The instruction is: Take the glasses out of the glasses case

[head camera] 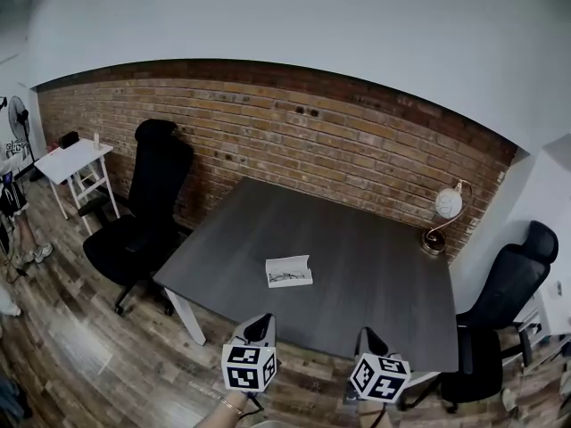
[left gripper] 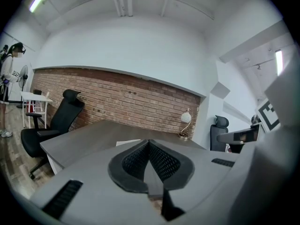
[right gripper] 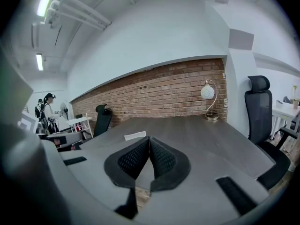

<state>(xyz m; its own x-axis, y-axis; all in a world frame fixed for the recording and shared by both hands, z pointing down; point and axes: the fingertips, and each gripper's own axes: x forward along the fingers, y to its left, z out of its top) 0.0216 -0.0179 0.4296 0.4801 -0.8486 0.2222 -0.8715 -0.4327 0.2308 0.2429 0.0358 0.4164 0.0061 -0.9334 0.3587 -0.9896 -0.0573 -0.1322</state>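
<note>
left tongs [left gripper: 149, 143] and right tongs [right gripper: 149, 139] pressed together, empty. glasses [head camera: 287, 279] in the open glasses case [head camera: 290, 262] toward the desk's [head camera: 357, 239] front edge: probably light, fragile; pinch the bridge gently.

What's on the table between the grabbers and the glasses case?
Nothing: the head view shows only bare table between the glasses case and the left gripper and right gripper.

There is one desk [head camera: 357, 257], one case [head camera: 289, 272], one lamp [head camera: 443, 212], one side table [head camera: 71, 160] and one fan [head camera: 18, 119]. Chairs [head camera: 152, 203] number two. Two grippers show: left gripper [head camera: 259, 327], right gripper [head camera: 370, 338].
</note>
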